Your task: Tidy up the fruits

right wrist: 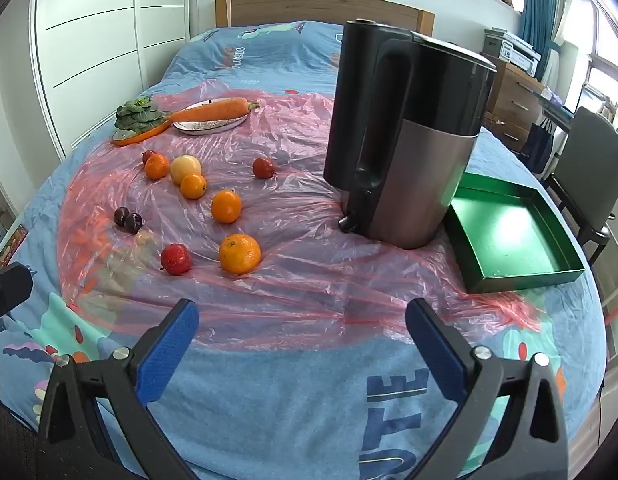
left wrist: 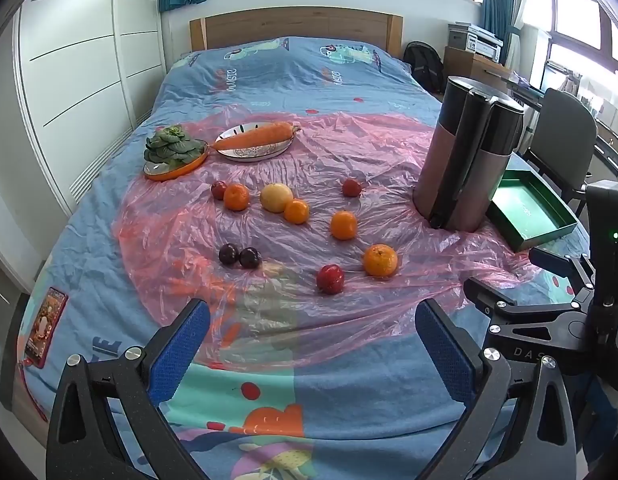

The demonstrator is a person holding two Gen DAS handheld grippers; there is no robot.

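Note:
Several fruits lie loose on a pink plastic sheet [left wrist: 349, 152] spread over the bed: oranges such as the nearest one [left wrist: 380, 260] [right wrist: 239, 253], a red apple [left wrist: 330, 278] [right wrist: 175, 259], two dark plums [left wrist: 239, 256] [right wrist: 127, 219], a pale yellow fruit [left wrist: 276, 197] [right wrist: 185, 168] and a small red fruit [left wrist: 351, 187] [right wrist: 263, 167]. An empty green tray [left wrist: 529, 208] [right wrist: 509, 232] sits at the right. My left gripper [left wrist: 312, 320] hangs open above the near bed edge, nothing between its blue pads. My right gripper [right wrist: 301, 320] is open too, short of the fruits. It also shows in the left wrist view [left wrist: 521, 280].
A tall black-and-silver kettle [left wrist: 465, 156] [right wrist: 405, 132] stands between the fruits and the tray. At the back, a carrot on a plate [left wrist: 253, 142] [right wrist: 213, 114] and a leafy green on an orange dish [left wrist: 173, 152] [right wrist: 139, 120]. A phone [left wrist: 45, 326] lies at the bed's left edge; a chair [right wrist: 593, 168] stands right.

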